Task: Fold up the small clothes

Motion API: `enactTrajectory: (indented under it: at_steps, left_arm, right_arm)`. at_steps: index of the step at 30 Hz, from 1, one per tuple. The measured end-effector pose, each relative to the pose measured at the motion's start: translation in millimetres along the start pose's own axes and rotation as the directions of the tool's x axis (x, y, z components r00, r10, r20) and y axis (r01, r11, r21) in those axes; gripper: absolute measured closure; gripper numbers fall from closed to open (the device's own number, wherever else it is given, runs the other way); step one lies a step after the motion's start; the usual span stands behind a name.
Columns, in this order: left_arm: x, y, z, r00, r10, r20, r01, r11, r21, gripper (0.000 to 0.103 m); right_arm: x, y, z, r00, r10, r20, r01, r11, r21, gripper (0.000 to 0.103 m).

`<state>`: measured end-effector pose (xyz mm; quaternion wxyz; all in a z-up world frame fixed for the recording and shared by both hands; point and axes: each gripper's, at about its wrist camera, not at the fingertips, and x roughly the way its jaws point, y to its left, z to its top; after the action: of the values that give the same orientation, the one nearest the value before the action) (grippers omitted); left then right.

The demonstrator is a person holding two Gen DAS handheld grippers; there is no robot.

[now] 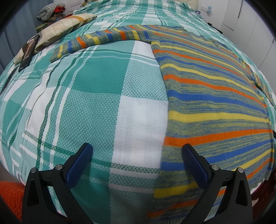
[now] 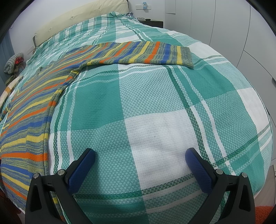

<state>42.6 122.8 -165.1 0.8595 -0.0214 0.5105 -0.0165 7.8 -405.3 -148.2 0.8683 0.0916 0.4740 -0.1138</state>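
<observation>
A striped knit sweater [image 1: 215,96] in blue, yellow, orange and grey lies flat on the bed, both sleeves spread out. Its left sleeve [image 1: 96,39] stretches toward the pillow. In the right wrist view the body [image 2: 29,110] lies at the left and the other sleeve [image 2: 146,53] reaches right. My left gripper [image 1: 137,151] is open and empty above the sweater's lower left side edge. My right gripper [image 2: 140,156] is open and empty above bare bedspread, right of the sweater's body.
The bed is covered by a green and white plaid spread [image 1: 96,96]. A pillow [image 1: 57,32] with a dark phone [image 1: 28,51] on it lies at far left. Folded clothes [image 1: 50,10] sit beyond. White wardrobe doors [image 2: 224,25] stand right of the bed.
</observation>
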Motion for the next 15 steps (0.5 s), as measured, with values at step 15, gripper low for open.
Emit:
enactTrajectory:
  at_steps: [15]
  left_arm:
    - [-0.1,-0.7,-0.2,1.0,0.001,0.0,-0.001,1.0,0.001,0.0]
  right_arm:
    - [-0.1,0.4,-0.9,1.0,0.0,0.002,0.0,1.0,-0.001,0.0]
